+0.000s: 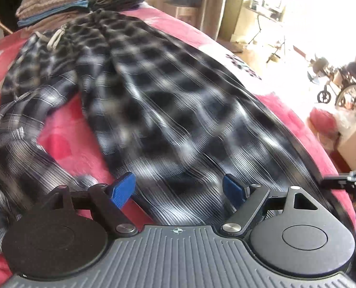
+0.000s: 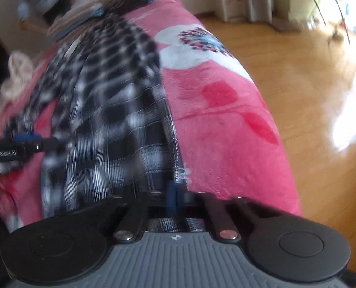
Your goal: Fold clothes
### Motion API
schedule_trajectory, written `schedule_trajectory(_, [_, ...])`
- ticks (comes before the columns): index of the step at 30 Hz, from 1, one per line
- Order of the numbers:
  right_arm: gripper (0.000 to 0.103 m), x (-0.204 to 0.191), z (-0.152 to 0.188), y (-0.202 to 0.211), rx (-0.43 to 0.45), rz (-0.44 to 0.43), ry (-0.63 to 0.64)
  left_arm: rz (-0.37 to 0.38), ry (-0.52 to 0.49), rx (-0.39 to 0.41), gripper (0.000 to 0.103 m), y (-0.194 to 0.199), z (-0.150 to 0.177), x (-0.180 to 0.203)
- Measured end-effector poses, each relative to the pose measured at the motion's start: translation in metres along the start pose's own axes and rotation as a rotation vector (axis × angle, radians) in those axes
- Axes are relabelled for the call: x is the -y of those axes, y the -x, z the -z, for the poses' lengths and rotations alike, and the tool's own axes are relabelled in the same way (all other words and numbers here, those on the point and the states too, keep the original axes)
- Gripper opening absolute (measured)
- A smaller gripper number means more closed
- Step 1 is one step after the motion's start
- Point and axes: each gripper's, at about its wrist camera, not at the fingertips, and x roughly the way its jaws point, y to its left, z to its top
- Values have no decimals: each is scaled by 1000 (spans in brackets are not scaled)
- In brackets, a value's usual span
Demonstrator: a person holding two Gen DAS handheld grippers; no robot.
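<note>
While the plaid trousers (image 1: 154,110) lie stretched lengthwise on the pink blanket (image 2: 226,132) of the bed, the right gripper (image 2: 174,192) is clenched on their hem edge, apparently to keep the leg taut. The left gripper (image 1: 179,188) hovers over the cloth, jaws spread and empty, likely placed for a second hold. Folded garments (image 1: 58,2) are stacked at the far end.

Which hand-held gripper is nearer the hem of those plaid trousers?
Right. The right hand-held gripper is clamped on the plaid trousers hem; the left hand-held gripper hovers open above the fabric.
</note>
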Motion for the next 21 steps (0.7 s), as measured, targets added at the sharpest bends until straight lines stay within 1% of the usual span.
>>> schedule_trajectory(3, [1, -28, 11, 14, 71, 39, 156, 4, -11, -17, 81, -7, 3, 12])
schedule_trajectory(6, [1, -58, 29, 15, 99, 99, 344, -27, -38, -36, 81, -17, 4, 19])
schedule_trajectory(8, [3, -72, 40, 9, 78, 114, 455, -44, -49, -47, 81, -20, 4, 21])
schedule_trajectory(11, [3, -79, 51, 2, 59, 154, 542, -61, -60, -54, 81, -22, 6, 20])
schedule_trajectory(13, [4, -76, 46, 5, 67, 138, 511, -64, -58, -58, 81, -23, 8, 18])
schedule_trajectory(15, [10, -64, 36, 12, 94, 111, 433, -60, -54, -56, 81, -22, 11, 17])
schedule_trajectory(16, [15, -55, 31, 16, 109, 92, 381, -57, -53, -54, 81, -21, 13, 16])
schedule_trajectory(17, [18, -46, 25, 19, 123, 72, 329, -54, -53, -51, 81, -21, 14, 16])
schedule_trajectory(18, [18, -36, 19, 22, 136, 52, 273, -51, -53, -48, 81, -20, 14, 17])
schedule_trajectory(21, [18, 5, 0, 20, 136, -27, 26, -43, -50, -39, 82, -20, 17, 15])
